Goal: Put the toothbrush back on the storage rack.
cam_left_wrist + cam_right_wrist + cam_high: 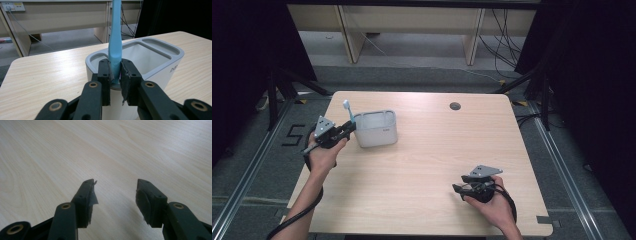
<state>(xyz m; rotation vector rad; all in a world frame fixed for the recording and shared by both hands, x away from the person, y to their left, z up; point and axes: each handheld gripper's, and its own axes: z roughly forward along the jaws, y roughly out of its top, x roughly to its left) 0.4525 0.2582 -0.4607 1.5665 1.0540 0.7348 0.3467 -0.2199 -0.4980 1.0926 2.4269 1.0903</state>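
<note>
A light blue toothbrush (115, 37) stands upright with my left gripper (115, 72) shut on its handle. Its brush head (346, 104) points up, just left of a white holder (376, 128) with a large middle compartment and narrow side slots. The handle's lower end hangs over the holder's near side slot (100, 58); whether it touches is hidden by the jaws. In the high view the left gripper (348, 128) sits at the holder's left edge. My right gripper (456, 188) rests low over the table at the front right, open (115, 191) with nothing between its jaws.
The wooden table (427, 165) has a round cable hole (455, 106) near its far edge. Beyond the table stand desk legs and loose cables on the floor. Dark curtains hang at both sides.
</note>
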